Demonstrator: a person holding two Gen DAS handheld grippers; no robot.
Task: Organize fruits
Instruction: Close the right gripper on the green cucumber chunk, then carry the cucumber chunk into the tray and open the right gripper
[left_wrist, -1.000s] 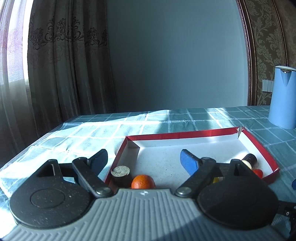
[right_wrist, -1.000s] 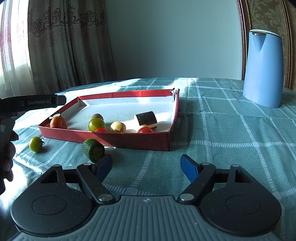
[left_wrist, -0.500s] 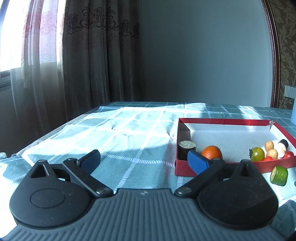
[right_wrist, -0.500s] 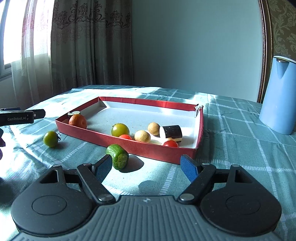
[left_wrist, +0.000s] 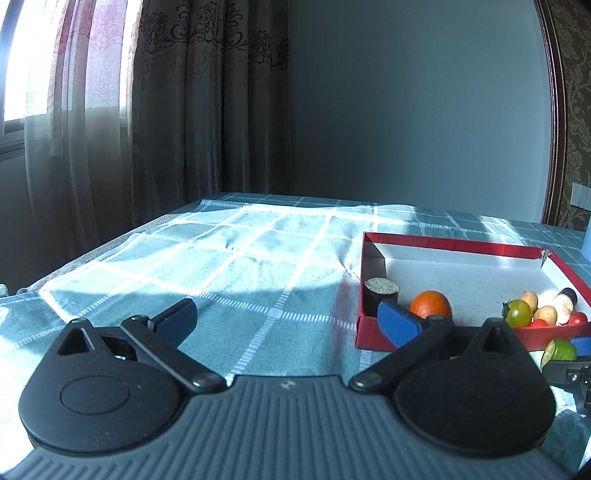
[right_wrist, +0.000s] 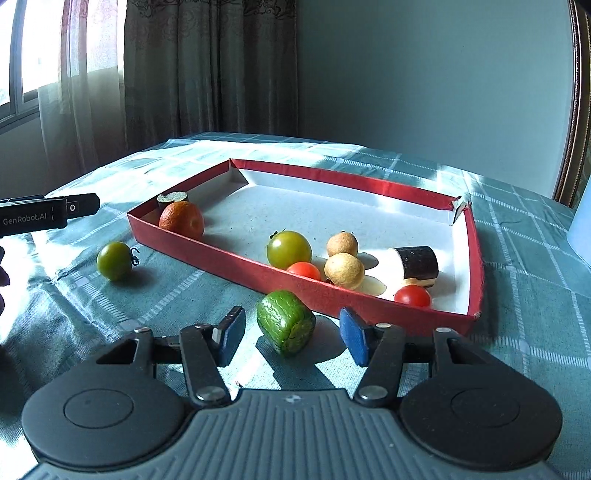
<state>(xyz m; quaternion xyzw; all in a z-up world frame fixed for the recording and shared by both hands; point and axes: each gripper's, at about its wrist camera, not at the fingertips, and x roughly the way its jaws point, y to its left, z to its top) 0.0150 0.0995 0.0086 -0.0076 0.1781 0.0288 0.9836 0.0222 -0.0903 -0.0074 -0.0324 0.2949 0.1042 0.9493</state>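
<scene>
A red tray (right_wrist: 236, 260) with a white floor holds an orange (right_wrist: 181, 220), a green tomato (right_wrist: 289, 249), two tan balls, two red tomatoes and dark cylinder pieces. On the cloth in front of it lie a green cucumber chunk (right_wrist: 286, 320) and a second green tomato (right_wrist: 114, 260). My right gripper (right_wrist: 291, 334) is open, its blue pads on either side of the cucumber chunk, not touching it. My left gripper (left_wrist: 286, 319) is open and empty over the cloth, left of the tray (left_wrist: 373, 332). The cucumber chunk (left_wrist: 561, 350) shows at the left wrist view's right edge.
A green checked tablecloth (left_wrist: 258, 258) covers the table. The left gripper's body (right_wrist: 44, 214) reaches in from the left in the right wrist view. A light blue kettle (right_wrist: 581, 229) stands at the far right. Curtains hang behind the table.
My right gripper has moved forward and down until its open pads flank the cucumber chunk. My left gripper has swung left, off the tray and over the bare cloth.
</scene>
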